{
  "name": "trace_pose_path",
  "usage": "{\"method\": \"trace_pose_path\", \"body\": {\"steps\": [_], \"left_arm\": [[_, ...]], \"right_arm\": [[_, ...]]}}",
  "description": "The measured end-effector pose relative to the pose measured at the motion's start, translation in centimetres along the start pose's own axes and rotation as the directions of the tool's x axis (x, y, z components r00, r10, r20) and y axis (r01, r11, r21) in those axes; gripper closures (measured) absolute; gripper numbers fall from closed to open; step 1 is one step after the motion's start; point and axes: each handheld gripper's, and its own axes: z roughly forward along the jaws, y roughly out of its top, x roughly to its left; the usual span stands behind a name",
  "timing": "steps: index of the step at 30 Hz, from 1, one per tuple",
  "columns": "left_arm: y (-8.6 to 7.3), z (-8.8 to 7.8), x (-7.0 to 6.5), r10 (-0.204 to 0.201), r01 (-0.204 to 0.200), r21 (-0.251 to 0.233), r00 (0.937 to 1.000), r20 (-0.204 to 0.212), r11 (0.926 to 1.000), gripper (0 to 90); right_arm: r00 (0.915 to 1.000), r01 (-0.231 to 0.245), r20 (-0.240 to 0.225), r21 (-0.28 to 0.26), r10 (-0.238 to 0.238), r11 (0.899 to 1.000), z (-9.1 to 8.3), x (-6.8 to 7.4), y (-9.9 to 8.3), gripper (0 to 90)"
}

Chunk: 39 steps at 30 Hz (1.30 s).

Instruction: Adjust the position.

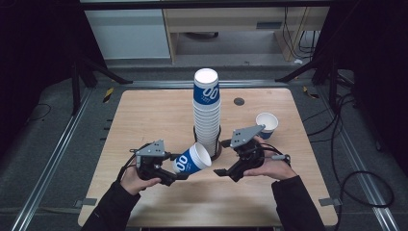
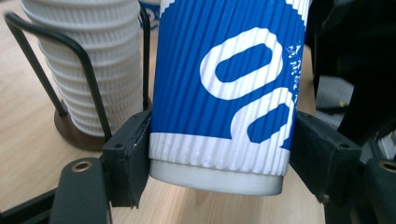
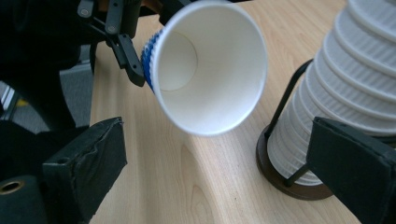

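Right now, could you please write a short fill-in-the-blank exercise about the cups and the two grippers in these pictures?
1. The left gripper holds a blue and white cup near its ____.
2. The stack of cups stands in a black wire ____.
3. The jaws of the right gripper are ____, with nothing gripped.
4. A single cup stands upright on the ____.

Missing words: base; holder; open; table
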Motion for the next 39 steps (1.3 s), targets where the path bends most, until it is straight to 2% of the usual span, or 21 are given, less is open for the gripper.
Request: {"method": "trace_pose_path", "body": {"steps": [5,9,22,29,35,39], "left_arm": [[0.0,0.2,-0.1,0.003,-0.002,-0.049,1.0000,0.005,0.9988,26.4],[-0.1,0.7,-0.4,0.010,-0.009,-0.054,0.9999,0.009,0.9985,26.4],[0.0,1.5,-1.2,0.046,-0.043,-0.050,0.9975,0.053,0.9978,26.4],[0.0,1.9,-1.6,0.062,-0.060,-0.033,0.9949,0.079,0.9977,26.4],[0.0,1.9,-1.6,0.063,-0.061,-0.019,0.9940,0.089,0.9979,26.4],[-0.1,2.0,-1.5,0.064,-0.064,-0.006,0.9934,0.094,0.9979,26.4]], "right_arm": [[0.9986,-0.051,0.010,-0.079,0.052,0.996,-0.2,0.1,-1.1,5.7],[0.9967,-0.080,0.006,-0.111,0.082,0.991,0.4,0.2,-1.6,5.5],[0.9919,-0.104,-0.086,-0.116,0.094,0.988,2.8,0.4,-1.4,5.0],[0.9880,-0.108,-0.122,-0.105,0.095,0.989,3.8,0.4,-1.1,5.3],[0.9814,-0.112,-0.167,-0.100,0.094,0.989,4.3,0.4,-1.2,11.8],[0.9785,-0.113,-0.184,-0.093,0.094,0.989,4.3,0.4,-1.3,13.0]]}}
